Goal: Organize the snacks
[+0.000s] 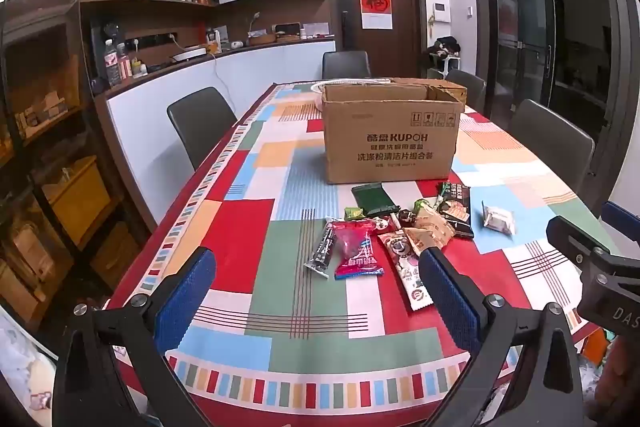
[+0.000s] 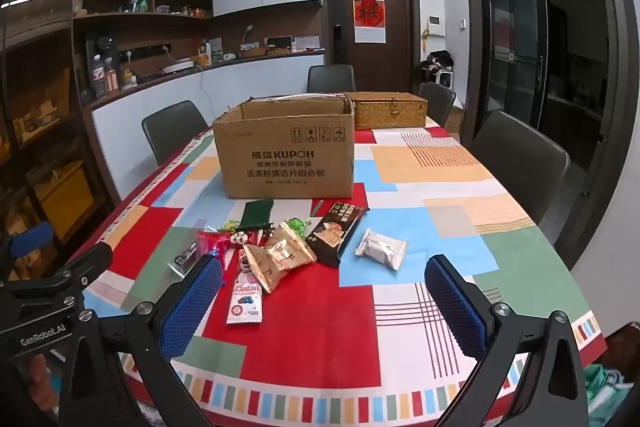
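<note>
Snack packets lie scattered on a long table (image 2: pixel 440 163) under a patchwork cloth of red, green, blue and cream, all just in front of an open brown cardboard box (image 2: pixel 286 153) printed KUPOH. Nearest that box sits a dark green flat pouch (image 1: pixel 374 198); a black rectangular biscuit pack (image 2: pixel 338 233) lies in front of the box's right corner, with a small silver-white wrapped packet (image 2: pixel 381 248) alone to its right. Two tan crinkled packets (image 2: pixel 280 253), a red sweet bag (image 1: pixel 356 247) and a long pink-and-white wrapper (image 2: pixel 245 301) crowd in front of the box's left half. Behind the box stands a woven straw basket (image 2: pixel 390 111). Left gripper (image 1: pixel 316 301) and right gripper (image 2: pixel 324 301) both hover over the near table edge, blue-padded jaws spread wide, nothing between them.
</note>
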The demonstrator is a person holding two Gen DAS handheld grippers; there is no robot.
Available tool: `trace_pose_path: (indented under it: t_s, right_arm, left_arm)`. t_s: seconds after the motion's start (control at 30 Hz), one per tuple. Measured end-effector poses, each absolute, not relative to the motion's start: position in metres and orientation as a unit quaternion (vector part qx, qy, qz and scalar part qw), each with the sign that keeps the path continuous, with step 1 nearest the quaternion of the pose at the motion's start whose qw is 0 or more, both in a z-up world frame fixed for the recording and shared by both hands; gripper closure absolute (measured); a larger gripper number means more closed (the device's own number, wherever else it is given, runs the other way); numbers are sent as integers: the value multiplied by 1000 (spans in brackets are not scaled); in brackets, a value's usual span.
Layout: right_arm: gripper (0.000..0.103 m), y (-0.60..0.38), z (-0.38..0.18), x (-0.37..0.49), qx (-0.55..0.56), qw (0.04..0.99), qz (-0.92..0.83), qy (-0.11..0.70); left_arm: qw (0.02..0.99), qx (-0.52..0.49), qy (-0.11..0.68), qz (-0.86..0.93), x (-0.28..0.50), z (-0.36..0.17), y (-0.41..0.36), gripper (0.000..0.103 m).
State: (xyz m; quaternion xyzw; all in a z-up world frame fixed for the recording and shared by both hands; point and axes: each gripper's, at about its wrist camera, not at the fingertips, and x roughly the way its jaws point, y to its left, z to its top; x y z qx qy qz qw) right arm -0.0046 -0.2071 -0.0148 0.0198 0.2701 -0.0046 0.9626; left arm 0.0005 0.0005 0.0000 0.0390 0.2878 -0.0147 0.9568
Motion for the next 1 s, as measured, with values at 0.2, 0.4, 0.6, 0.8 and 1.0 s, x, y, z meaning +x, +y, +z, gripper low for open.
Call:
trace_pose_path:
  t_s: [0.2, 0.4, 0.6, 0.8, 1.0]
  right_arm:
    - [1, -208, -15, -5, 26, 962, -2, 273]
    - [1, -207, -15, -5, 24, 963, -3, 270]
    - [1, -208, -15, -6, 24, 963, -2, 269]
    - [0, -208, -15, -6, 25, 963, -3, 269]
    - [1, -208, -15, -6, 25, 963, -2, 269]
  left_arm:
    - [957, 35, 287, -20, 1, 0, 1, 0]
    - [959, 35, 280, -20, -3, 3, 1, 0]
    - [961, 36, 272, -22, -6, 6, 0, 0]
    - [962, 37, 271, -21, -6, 5, 0, 0]
    - [962, 36, 271, -21, -7, 5, 0, 0]
